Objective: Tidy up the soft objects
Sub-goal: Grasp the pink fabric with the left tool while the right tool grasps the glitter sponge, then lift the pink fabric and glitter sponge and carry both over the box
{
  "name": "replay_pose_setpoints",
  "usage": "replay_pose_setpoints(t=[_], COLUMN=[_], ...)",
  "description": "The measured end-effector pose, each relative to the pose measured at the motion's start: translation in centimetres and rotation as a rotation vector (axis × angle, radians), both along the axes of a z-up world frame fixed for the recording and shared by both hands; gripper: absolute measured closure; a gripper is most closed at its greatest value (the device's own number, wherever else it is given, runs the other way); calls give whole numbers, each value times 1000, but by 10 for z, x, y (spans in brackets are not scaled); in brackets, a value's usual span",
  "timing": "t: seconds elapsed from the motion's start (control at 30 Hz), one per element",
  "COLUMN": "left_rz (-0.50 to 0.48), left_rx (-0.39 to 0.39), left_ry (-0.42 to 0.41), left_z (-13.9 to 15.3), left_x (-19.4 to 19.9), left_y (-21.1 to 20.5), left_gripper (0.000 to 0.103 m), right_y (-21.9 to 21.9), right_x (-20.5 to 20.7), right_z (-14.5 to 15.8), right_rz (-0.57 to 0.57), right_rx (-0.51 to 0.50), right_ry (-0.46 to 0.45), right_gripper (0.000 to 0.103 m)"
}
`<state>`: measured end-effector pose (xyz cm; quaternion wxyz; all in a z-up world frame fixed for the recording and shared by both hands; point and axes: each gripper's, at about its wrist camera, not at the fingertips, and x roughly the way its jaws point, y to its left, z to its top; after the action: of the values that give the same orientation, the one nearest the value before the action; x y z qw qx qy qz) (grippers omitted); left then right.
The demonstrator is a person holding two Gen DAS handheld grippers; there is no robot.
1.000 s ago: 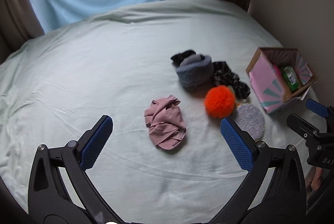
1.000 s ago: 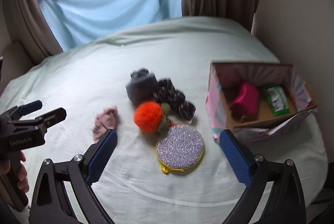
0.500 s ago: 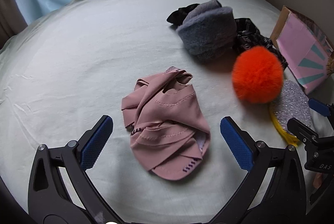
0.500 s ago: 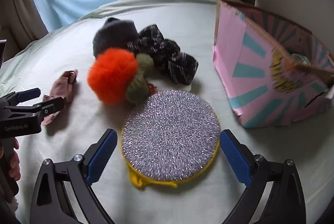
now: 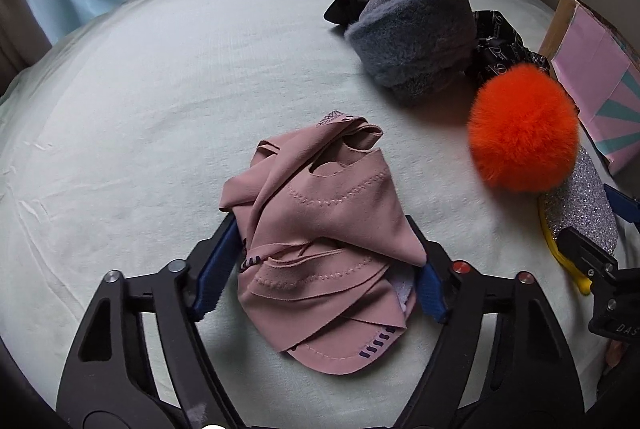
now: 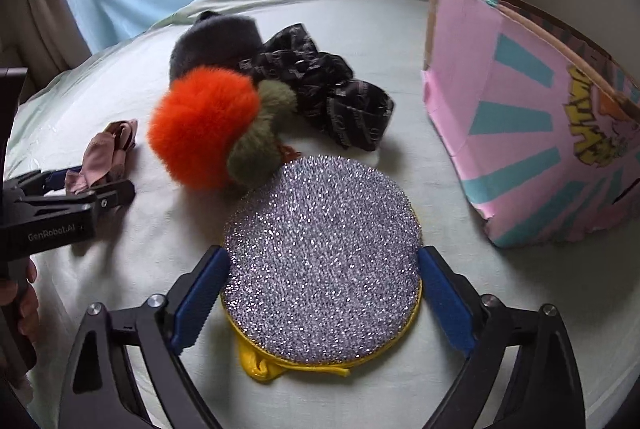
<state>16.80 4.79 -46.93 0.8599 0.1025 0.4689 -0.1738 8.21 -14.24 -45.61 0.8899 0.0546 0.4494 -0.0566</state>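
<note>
A crumpled pink cloth [image 5: 324, 229] lies on the bed between the blue pads of my left gripper [image 5: 324, 269]; the jaws have narrowed onto both its sides. It also shows in the right wrist view [image 6: 108, 153]. A round silver glitter pad [image 6: 324, 261] with a yellow rim lies between the pads of my right gripper [image 6: 320, 301], which touch its edges. The orange pompom [image 6: 204, 125] with an olive puff [image 6: 260, 141], grey fuzzy roll [image 5: 412, 37] and black patterned fabric [image 6: 332, 97] lie beyond.
A pink and teal cardboard box [image 6: 528, 117] stands at the right on the pale green bedsheet [image 5: 140, 109]. Blue curtain and brown drapes hang behind the bed. The other gripper shows at the frame edge in each view.
Both grippers have moved forward and down onto the bed. The left jaws have narrowed around the pink cloth; the right jaws have narrowed around the glitter pad.
</note>
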Motion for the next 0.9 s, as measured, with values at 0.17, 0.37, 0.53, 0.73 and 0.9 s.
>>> replay_pose_setpoints(t=[0.17,0.37,0.53,0.73,0.9], left_rz=[3,16,15,38,51], left_rx=[5,2,2,-26,-45], left_ry=[-2,1,-8,-34,-56], left_z=[4,14,30,59,100], left_x=[-2,-6,-12,-18,-27], left_y=[-1,3,4,5,0], left_gripper=[41,53,62,63,63], right_y=[5,8,5,0,-6], right_x=[1,-5,-11,-12,-14], right_z=[0,7,19,48,82], right_rz=[16,16,3,-3,-2], right_rx=[37,70,92,101,113], right_ry=[-3,10,18,4,-14], right_gripper=[34,55,60,60,60])
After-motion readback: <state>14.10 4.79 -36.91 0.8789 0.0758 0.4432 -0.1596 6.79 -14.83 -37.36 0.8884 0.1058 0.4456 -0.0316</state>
